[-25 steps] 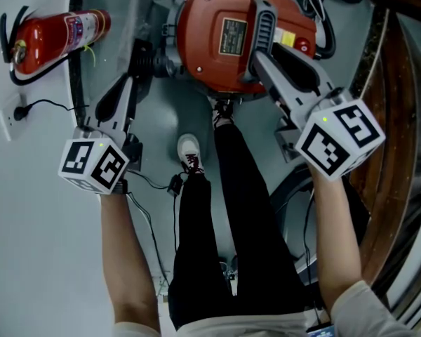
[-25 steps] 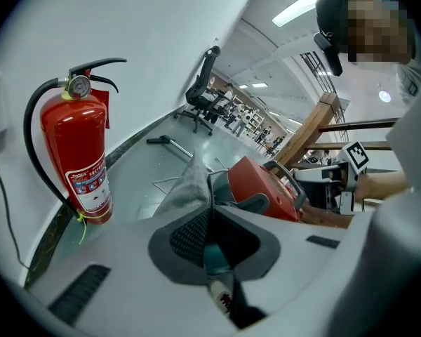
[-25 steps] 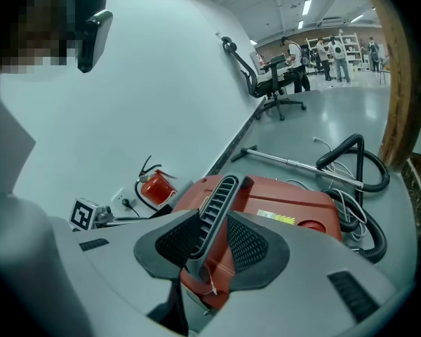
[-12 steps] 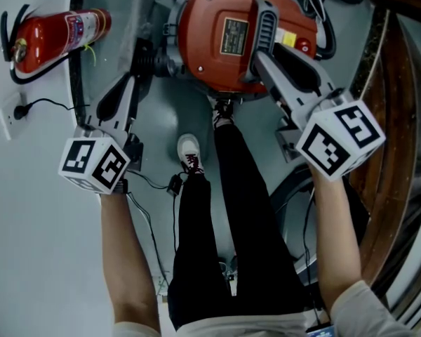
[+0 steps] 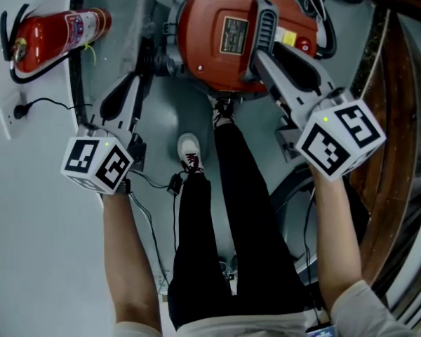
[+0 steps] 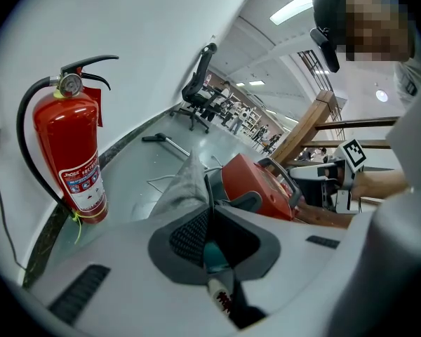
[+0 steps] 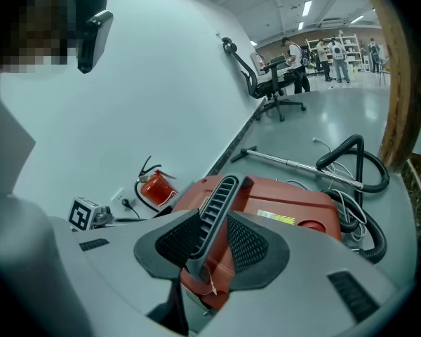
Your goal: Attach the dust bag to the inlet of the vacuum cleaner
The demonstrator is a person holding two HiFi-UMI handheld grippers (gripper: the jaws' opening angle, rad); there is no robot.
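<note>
Left gripper (image 6: pixel 209 220) is clamped shut on the grey dust bag (image 6: pixel 186 181), holding it right beside the red vacuum cleaner (image 5: pixel 217 34). Right gripper (image 7: pixel 214 234) is pinching the black handle (image 7: pixel 221 195) on top, I'd guess to steady it. Can't tell if the bag's seated on the inlet, so that's probably what's left.

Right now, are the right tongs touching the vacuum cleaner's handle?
Touching. The right gripper view shows the right tongs shut on the ribbed grey handle, both pads pressed against its sides.
</note>
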